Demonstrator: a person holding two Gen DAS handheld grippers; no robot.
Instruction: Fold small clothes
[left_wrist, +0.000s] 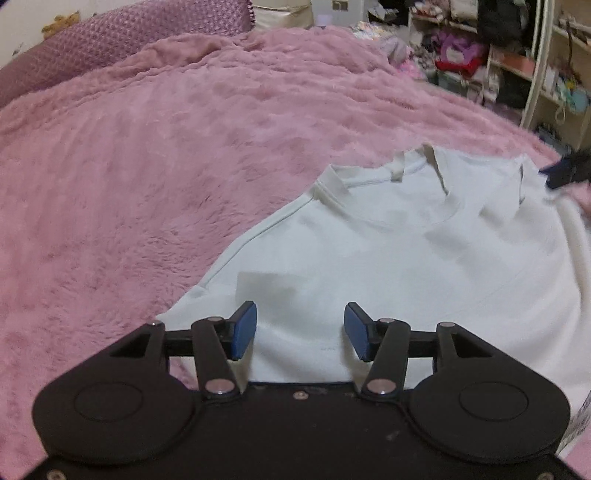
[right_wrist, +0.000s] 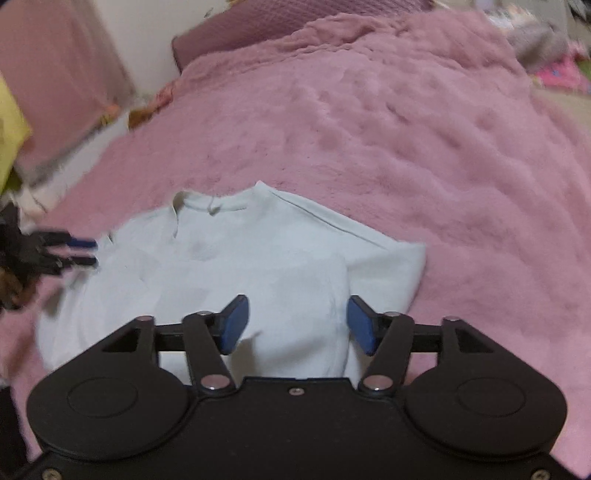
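Left tongs (left_wrist: 300, 330) sitting at bottom centre of frame, blue pads (left_wrist: 243, 330) standing apart, nothing between them, hovering over lower part of white shirt (left_wrist: 388, 266). Shirt lying spread on pink fluffy blanket (left_wrist: 147, 166) covering bed, collar (left_wrist: 388, 173) pointing toward upper right of frame. Other tongs (left_wrist: 561, 171) showing blurred at right edge, beside shirt's shoulder. Purple pillow (left_wrist: 129, 40) lying at upper left. Cluttered shelves (left_wrist: 498, 55) filling upper right.

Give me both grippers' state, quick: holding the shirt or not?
Left gripper: open, holding nothing, above the white shirt.
Right gripper: open, holding nothing, also over the shirt.
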